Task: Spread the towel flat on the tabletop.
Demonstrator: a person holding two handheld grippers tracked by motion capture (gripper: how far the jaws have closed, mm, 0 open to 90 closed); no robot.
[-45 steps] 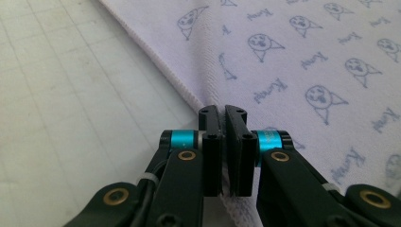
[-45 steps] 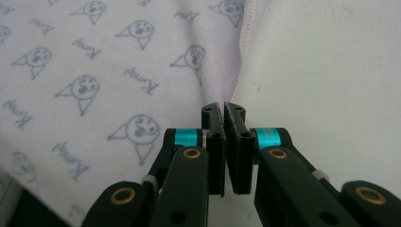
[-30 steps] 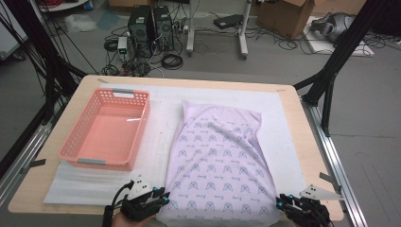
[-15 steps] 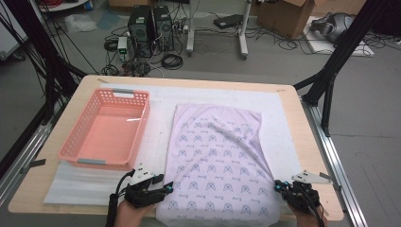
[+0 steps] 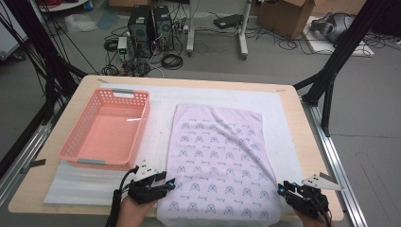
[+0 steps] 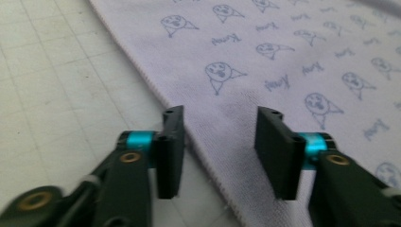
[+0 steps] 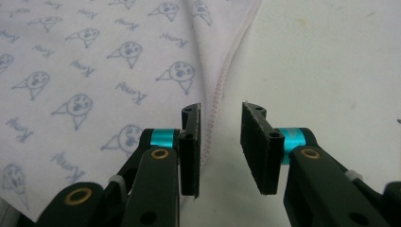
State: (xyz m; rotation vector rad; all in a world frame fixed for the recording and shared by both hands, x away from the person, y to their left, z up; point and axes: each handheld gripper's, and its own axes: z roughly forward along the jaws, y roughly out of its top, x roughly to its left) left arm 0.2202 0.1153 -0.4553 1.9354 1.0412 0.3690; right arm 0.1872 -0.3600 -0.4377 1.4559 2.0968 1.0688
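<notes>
A pale lilac cloth printed with small blue figures lies flat on the white mat that covers the wooden table, its near edge reaching the table's front edge. A few soft creases run across its far and right parts.

At its near left edge sits the left gripper; in the left gripper view the jaws stand apart, having just been closing, with the cloth's stitched edge running between them and neither pad pressing on it.

At the near right corner is the right gripper; in the right gripper view its jaws have just been opening and stand spread, straddling the cloth's hem without pinching it.

A pink plastic basket stands on the mat just left of the cloth. Beyond the table, computer cases and cables lie on the grey floor.
</notes>
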